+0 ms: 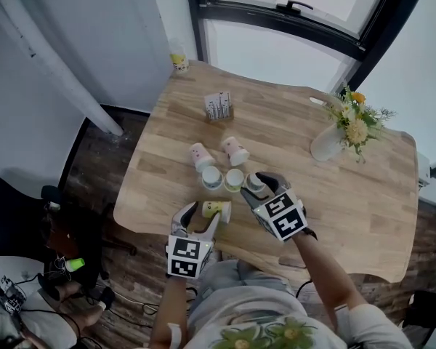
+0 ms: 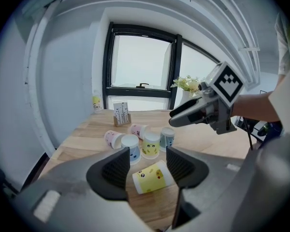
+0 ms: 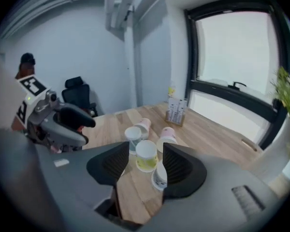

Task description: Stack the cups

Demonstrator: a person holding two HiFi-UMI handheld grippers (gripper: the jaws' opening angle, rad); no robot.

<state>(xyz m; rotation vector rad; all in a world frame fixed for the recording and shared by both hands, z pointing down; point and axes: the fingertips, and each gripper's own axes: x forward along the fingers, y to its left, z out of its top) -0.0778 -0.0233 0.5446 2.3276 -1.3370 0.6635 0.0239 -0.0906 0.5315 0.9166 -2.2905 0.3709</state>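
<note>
Off the left edge of the pale wooden worktop point(image 1: 334, 195), a black office chair point(image 1: 14, 217) stands on the floor. A small yellow-labelled cup point(image 1: 179, 62) sits at the worktop's far left corner, and a wooden card holder point(image 1: 219, 106) sits further in. A white vase of yellow flowers point(image 1: 341, 126) stands at the right; all three are well apart from the cups. Mid-worktop, a left pink paper cup point(image 1: 201, 155) and a right pink paper cup point(image 1: 235, 151) lie on their sides. Nearer the person stand three upturned cups in a row: a blue-printed cup point(image 1: 212, 177), a yellow-printed cup point(image 1: 235, 179) and a grey-blue cup point(image 1: 255, 182). The left gripper point(image 2: 147, 166) has its jaws wide either side of a tipped yellow paper cup point(image 2: 153, 177), not pressing it. The right gripper point(image 3: 141, 166) also has its jaws wide, with the grey-blue cup just beside one jaw; whether they touch is unclear.
</note>
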